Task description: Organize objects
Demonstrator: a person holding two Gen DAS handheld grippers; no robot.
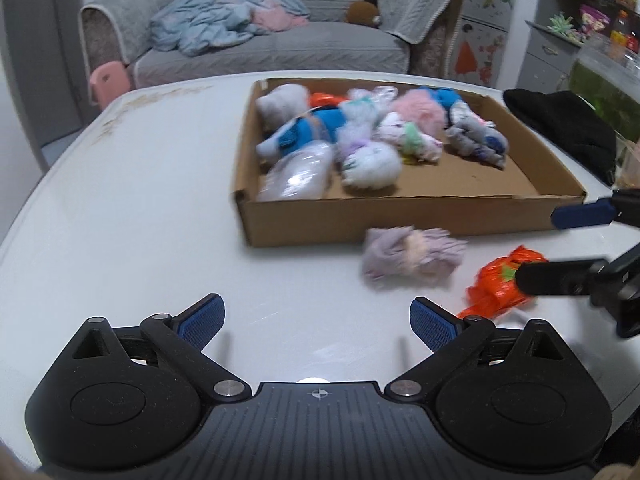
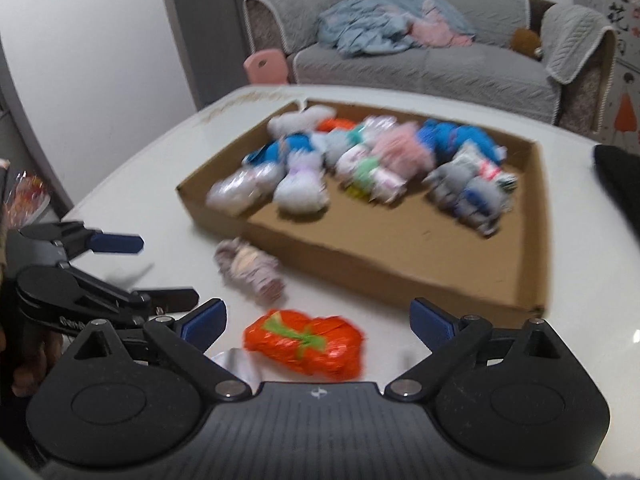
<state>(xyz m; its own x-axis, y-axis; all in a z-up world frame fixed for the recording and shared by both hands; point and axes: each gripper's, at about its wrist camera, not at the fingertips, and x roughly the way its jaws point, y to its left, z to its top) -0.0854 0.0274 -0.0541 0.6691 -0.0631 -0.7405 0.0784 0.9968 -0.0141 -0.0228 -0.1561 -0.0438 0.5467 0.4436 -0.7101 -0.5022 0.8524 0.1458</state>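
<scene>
Landmark: the shallow cardboard tray (image 1: 400,220) on the white table (image 1: 120,200); every place below is reckoned from it.

Already sorted: a heap of small wrapped bundles (image 2: 304,188) lies inside the tray, crowded toward its far wall and its left side; the near part of the floor, toward the right, is bare cardboard.

Still loose: two items on the table outside the tray's near wall; the lavender sock bundle (image 1: 412,260) sits just beside that wall, perhaps touching it, though blur makes that hard to say; the orange foil packet (image 2: 304,344) with a green bow lies nearer the person, apart from the wall.

Right gripper (image 2: 316,322): fingers spread wide and holding nothing; the orange packet lies on the table roughly between the two blue pads, neither pad pressing on it.

Left gripper (image 1: 316,320): fingers wide, empty; only bare table between them; the lavender bundle lies ahead and to its right, toward the tray.

Step in hand: by my reading, the reach for the last two strays, one for each hand; no grasp made yet.

Next move calls for: the right fingers to settle around the packet and close gently, since foil will likely slip or crumple; the left to swing toward the lavender bundle; then a lift over the low near wall onto the bare floor.
</scene>
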